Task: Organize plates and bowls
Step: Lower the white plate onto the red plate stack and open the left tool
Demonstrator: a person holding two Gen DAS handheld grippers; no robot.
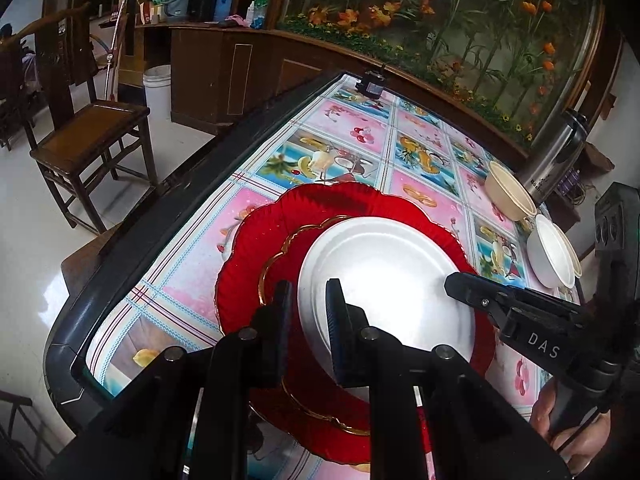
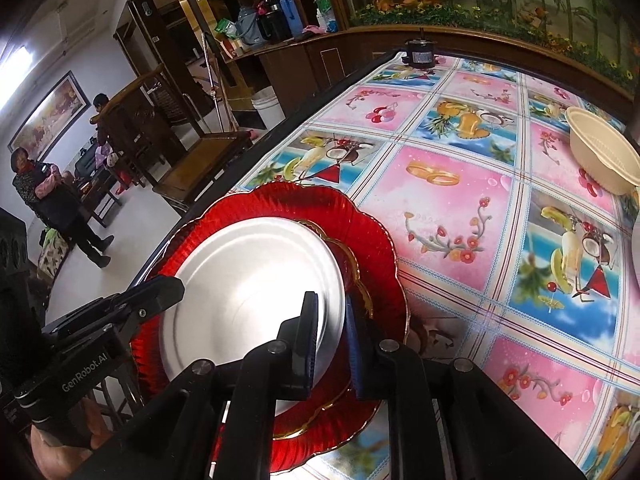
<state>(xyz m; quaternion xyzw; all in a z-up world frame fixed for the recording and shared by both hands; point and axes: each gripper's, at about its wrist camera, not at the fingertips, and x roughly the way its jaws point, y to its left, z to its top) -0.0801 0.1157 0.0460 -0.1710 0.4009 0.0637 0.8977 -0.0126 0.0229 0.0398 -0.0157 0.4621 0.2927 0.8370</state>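
A silver plate (image 1: pixel 386 276) lies on a smaller red gold-rimmed plate (image 1: pixel 288 252), which lies on a large red scalloped plate (image 1: pixel 256 248). My left gripper (image 1: pixel 308 296) straddles the silver plate's left rim with a gap between its jaws. My right gripper (image 2: pixel 330 312) straddles the silver plate's (image 2: pixel 256 280) right rim, jaws narrowly apart around the edge. The right gripper shows in the left wrist view (image 1: pixel 472 292); the left shows in the right wrist view (image 2: pixel 160 292). A beige bowl (image 1: pixel 510 190) and a white bowl (image 1: pixel 550 250) sit at the right.
The table has a fruit-patterned cloth (image 2: pixel 460 208) and a dark raised edge (image 1: pixel 168 208). A steel thermos (image 1: pixel 556 156) stands behind the bowls. A small black motor (image 1: pixel 370 86) sits at the far edge. A wooden chair (image 1: pixel 88 128) stands left of the table.
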